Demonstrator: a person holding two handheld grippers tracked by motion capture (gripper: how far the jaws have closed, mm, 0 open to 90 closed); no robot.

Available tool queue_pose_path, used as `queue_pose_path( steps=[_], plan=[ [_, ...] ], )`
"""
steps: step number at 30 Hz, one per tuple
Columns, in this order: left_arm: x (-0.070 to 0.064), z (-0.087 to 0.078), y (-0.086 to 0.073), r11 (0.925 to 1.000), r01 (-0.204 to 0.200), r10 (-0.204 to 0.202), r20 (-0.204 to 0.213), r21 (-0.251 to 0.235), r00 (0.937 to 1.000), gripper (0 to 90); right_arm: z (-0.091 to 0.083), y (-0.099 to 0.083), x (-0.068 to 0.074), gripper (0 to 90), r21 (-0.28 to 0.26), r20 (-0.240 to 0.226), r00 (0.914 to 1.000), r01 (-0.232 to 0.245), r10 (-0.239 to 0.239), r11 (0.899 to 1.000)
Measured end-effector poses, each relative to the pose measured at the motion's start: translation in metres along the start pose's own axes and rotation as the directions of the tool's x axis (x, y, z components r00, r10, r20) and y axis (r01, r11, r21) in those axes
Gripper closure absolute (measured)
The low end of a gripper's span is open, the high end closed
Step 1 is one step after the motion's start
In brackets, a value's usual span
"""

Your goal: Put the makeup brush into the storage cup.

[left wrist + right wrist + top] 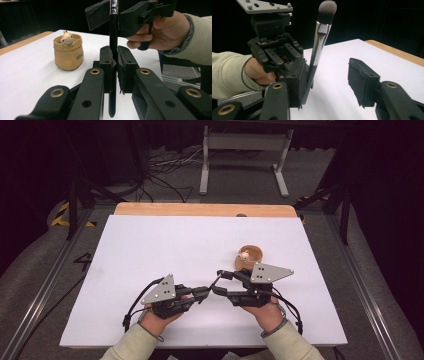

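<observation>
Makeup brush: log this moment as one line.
left gripper shut on makeup brush | right gripper open around it | pouch beside

The place looked like a lab or recording studio rather than a home. A plain white board tabletop (165, 245) with a light wooden edge strip (200, 210) stood on grey carpeted floor (385, 285), ringed by black curtains and dark metal framing posts (73, 205). Loose black cables (165, 180) trailed across the floor behind it, beside the grey metal legs of another stand (245, 155). Yellow-and-black hazard tape (62, 217) marked the floor at the left.
</observation>
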State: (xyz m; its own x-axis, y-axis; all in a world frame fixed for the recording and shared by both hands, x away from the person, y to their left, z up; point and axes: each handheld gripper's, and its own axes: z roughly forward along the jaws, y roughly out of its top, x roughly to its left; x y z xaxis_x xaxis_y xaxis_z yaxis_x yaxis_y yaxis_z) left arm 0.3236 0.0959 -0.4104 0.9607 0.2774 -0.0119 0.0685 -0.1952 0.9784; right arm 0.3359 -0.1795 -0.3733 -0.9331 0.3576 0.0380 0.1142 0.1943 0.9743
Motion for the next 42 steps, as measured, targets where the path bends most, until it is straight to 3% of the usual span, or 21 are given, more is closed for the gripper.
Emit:
queue_pose_path(
  steps=[8,16,24,33,36,38,42],
  plan=[
    [0.000,0.001,0.000,0.9999,0.011,-0.011,0.009,0.000,0.9999,83.2,0.007,0.001,0.003,67.8,0.019,-0.039,0.9991,0.015,-0.014,1.000],
    [-0.001,0.001,0.000,0.9999,0.011,-0.011,0.008,-0.004,0.9999,83.2,0.008,0.000,0.002,79.5,0.005,-0.090,0.9951,-0.040,0.041,0.999],
    [-0.002,0.001,0.000,0.9998,-0.022,0.022,0.011,-0.001,0.9997,83.2,0.008,0.001,0.004,83.2,0.014,-0.111,0.9933,-0.032,0.034,0.999],
    [-0.004,0.001,0.001,1.0000,0.000,0.000,0.021,0.000,0.9998,81.6,0.006,0.003,0.004,83.7,0.008,-0.130,0.9906,-0.043,0.044,0.999],
    [-0.004,0.000,0.001,0.9998,0.000,-0.001,0.020,0.017,0.9998,72.3,0.002,0.005,0.004,83.8,-0.007,-0.126,0.9911,-0.044,0.043,0.999],
    [-0.004,0.000,0.002,0.9997,0.015,-0.016,0.030,0.020,0.9994,61.0,-0.001,0.009,0.003,83.7,-0.012,-0.116,0.9926,-0.039,0.037,0.999],
    [-0.005,-0.002,0.002,0.9995,0.016,-0.016,0.012,0.026,0.9998,48.3,-0.010,0.016,0.000,83.7,-0.015,-0.096,0.9950,-0.028,0.027,0.999]
  ],
)
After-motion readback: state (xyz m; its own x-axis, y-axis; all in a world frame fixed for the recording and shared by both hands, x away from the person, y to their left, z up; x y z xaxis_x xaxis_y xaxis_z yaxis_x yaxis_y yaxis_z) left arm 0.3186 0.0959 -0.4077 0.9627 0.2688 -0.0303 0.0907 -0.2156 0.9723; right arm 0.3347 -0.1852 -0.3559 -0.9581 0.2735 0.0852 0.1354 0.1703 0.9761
